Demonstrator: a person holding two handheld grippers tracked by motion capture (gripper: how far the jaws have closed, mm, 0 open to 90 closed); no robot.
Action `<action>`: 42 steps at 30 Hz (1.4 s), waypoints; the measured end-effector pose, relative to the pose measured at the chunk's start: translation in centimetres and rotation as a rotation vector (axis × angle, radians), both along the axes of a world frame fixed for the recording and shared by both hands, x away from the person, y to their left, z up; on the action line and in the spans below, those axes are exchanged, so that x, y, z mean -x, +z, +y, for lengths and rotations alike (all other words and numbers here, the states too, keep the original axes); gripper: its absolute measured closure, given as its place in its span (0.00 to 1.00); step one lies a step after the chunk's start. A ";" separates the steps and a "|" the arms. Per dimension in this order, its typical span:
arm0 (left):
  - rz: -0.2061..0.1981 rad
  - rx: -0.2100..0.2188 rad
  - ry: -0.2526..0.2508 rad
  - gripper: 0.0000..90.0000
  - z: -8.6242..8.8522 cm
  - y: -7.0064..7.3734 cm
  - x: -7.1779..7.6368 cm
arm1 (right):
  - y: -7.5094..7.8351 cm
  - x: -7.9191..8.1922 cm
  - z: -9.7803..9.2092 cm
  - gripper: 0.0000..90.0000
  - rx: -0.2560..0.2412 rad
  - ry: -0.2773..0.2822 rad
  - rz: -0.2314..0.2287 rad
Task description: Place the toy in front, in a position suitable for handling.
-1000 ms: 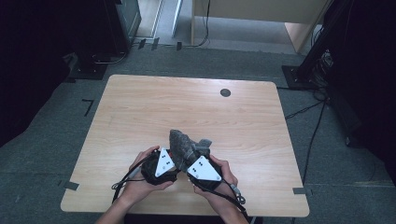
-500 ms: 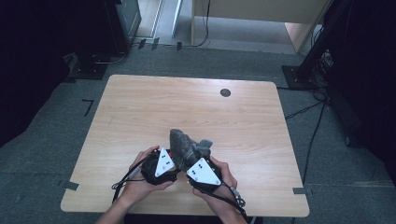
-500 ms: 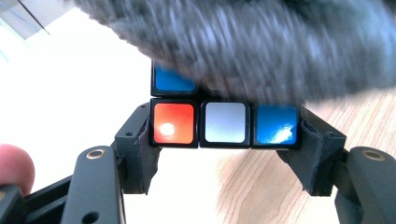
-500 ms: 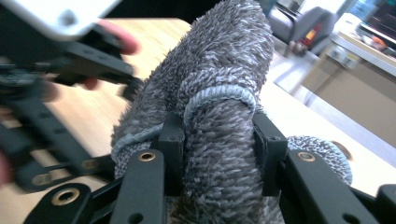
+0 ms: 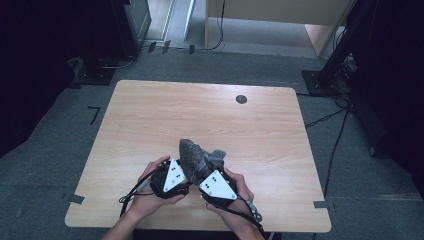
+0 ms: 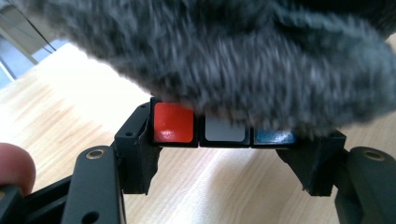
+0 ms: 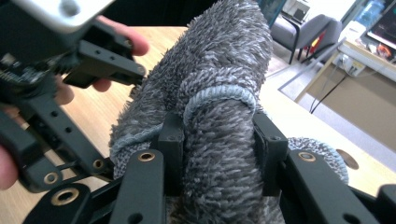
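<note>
A grey fluffy cloth (image 5: 191, 156) is bunched up above the near middle of the wooden table (image 5: 150, 115), held between both grippers. In the left gripper view the cloth (image 6: 224, 56) drapes over a colour cube (image 6: 223, 129) showing a red, a white and a blue tile. My left gripper (image 6: 224, 140) is shut on that cube, one jaw on each side. My right gripper (image 7: 217, 140) is shut on a thick fold of the cloth (image 7: 219, 70). In the high view the left gripper (image 5: 184, 172) and right gripper (image 5: 204, 175) sit close together under the cloth.
A small black round disc (image 5: 241, 99) lies in the tabletop at the far right. Grey carpet surrounds the table, with cables (image 5: 330, 117) on the floor at the right and dark equipment stands at the back corners.
</note>
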State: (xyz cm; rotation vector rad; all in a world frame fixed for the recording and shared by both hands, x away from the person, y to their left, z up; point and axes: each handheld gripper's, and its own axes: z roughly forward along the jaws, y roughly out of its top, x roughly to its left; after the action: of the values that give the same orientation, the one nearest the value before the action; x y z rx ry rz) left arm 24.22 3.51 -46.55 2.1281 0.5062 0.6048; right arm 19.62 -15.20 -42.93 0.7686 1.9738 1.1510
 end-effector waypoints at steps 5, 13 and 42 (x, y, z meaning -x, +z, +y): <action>0.012 0.062 -0.014 0.38 0.6 -0.2 -0.2 | 1.0 -0.6 -2.7 0.71 -0.140 -0.077 0.035; -0.058 0.186 -0.091 0.38 1.8 0.4 0.4 | 0.3 -1.9 -4.3 0.71 -0.298 -0.002 0.183; 0.001 0.182 -0.118 0.38 1.0 0.2 0.4 | 1.5 -1.4 -5.3 0.70 -0.350 0.039 0.162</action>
State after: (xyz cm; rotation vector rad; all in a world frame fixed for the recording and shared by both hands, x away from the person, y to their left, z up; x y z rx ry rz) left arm 23.77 4.49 -46.30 1.9699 0.4160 0.4729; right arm 21.04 -20.48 -41.39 1.0334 1.9475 1.5245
